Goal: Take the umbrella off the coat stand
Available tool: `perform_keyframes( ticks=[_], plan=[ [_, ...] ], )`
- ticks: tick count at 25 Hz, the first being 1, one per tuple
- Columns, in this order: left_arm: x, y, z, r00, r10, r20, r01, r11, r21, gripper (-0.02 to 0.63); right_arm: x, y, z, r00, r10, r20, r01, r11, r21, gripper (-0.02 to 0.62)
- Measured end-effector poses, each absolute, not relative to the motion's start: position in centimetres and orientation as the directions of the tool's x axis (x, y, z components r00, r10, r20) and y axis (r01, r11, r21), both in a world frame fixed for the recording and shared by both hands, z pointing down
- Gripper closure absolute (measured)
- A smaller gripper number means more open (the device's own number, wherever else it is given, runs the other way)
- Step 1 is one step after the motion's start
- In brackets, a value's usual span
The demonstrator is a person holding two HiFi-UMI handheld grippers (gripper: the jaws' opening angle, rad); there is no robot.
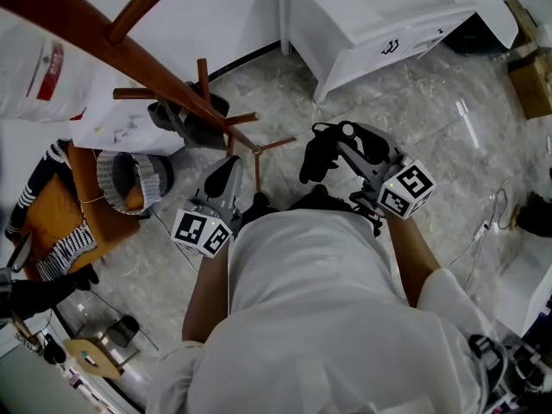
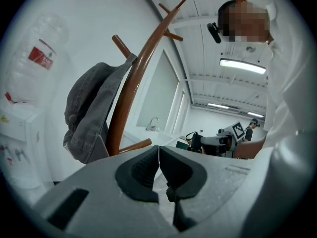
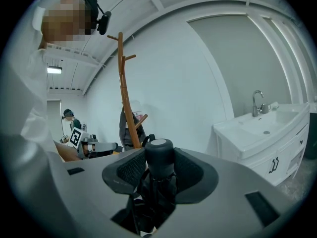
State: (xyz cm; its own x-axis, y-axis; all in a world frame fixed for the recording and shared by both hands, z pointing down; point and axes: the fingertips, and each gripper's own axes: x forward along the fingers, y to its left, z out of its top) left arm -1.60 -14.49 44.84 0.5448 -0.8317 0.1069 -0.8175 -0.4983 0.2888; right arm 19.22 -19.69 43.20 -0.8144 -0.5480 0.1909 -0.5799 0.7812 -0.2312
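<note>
In the right gripper view, my right gripper (image 3: pixel 159 170) has its jaws set wide around a folded black umbrella (image 3: pixel 159 150). The pads press on both sides of its round handle end, and the dark cloth bunches below. The umbrella is off the stand (image 3: pixel 125 98), which rises well behind it, thin and brown against a white wall. A white sink (image 3: pixel 257 133) with a tap (image 3: pixel 256 102) stands to the right.

In the left gripper view, my left gripper (image 2: pixel 158 165) has its jaws pressed together with nothing between them. Only this view shows the cap (image 2: pixel 91 113) clearly: grey cloth, hung on a peg of the stand, just beyond the jaws. A clear water bottle (image 2: pixel 37 53) with a red label sits at the far left. My right gripper appears small at the right, past the stand.

The head view looks steeply down and gives the layout that the other two lack. My white shirt fills the lower middle, with a forearm and a marker cube on each side. The stand slants across the upper left, and its feet rest on the grey marbled floor (image 1: pixel 414 119) just ahead of my left gripper. The umbrella hangs from the right jaws to the right of those feet, touching no peg. A chair (image 1: pixel 82 205) with an orange cushion and striped cloth stands at the left edge, and the sink cabinet is at the top right.
</note>
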Motion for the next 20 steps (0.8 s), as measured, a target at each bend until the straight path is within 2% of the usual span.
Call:
perform_keyframes(
  ticks=[20],
  plan=[
    [-2.3, -13.2, 45.5, 0.525, -0.843, 0.113, -0.824, -0.472, 0.313, 0.589, 18.7, -19.0, 43.1, -0.825, -0.532, 0.194, -0.564, 0.797, -0.217, 0.413]
  ],
)
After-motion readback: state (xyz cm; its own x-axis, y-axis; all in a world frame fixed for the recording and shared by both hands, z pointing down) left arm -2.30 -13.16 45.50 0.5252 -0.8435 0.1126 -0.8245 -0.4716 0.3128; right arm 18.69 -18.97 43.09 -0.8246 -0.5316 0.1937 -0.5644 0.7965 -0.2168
